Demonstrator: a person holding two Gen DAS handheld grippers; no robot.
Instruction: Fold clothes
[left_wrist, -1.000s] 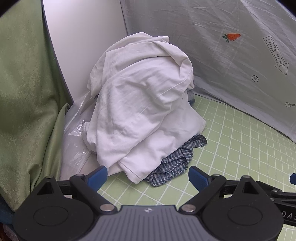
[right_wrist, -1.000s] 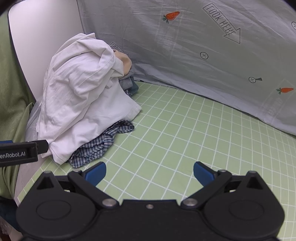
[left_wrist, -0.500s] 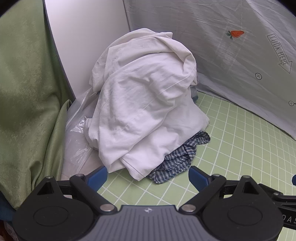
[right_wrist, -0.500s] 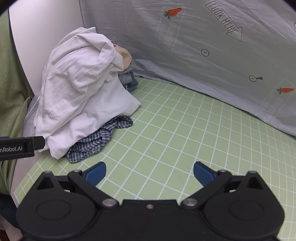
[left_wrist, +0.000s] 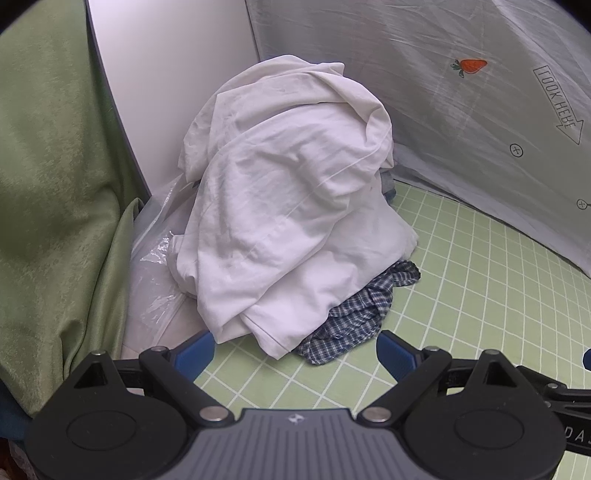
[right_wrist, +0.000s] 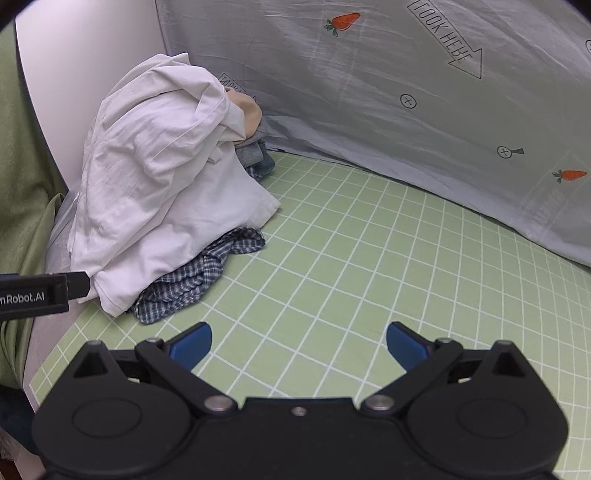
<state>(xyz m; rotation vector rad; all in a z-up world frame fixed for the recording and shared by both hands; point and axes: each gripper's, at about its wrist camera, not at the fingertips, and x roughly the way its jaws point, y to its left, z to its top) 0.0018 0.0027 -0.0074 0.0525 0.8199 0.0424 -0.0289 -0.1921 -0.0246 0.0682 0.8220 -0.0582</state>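
Observation:
A tall heap of clothes stands in the back left corner of the green grid mat (left_wrist: 480, 280) (right_wrist: 369, 258). A crumpled white garment (left_wrist: 288, 199) (right_wrist: 159, 177) covers most of it. A blue checked shirt (left_wrist: 354, 314) (right_wrist: 195, 280) sticks out at the bottom, and a beige and a grey-blue piece (right_wrist: 251, 140) show at the back. My left gripper (left_wrist: 295, 350) is open just in front of the heap, holding nothing. My right gripper (right_wrist: 297, 341) is open over bare mat, right of the heap.
A grey sheet (left_wrist: 461, 110) (right_wrist: 406, 92) printed with carrots hangs behind the mat. A green curtain (left_wrist: 55, 184) and a clear plastic bag (left_wrist: 155, 266) lie left of the heap. The left gripper's body (right_wrist: 37, 295) enters the right wrist view at left.
Both grippers have drifted slightly, so the heap shifts a little right in the left wrist view and up in the right wrist view. Both stay open. The clothes have not moved.

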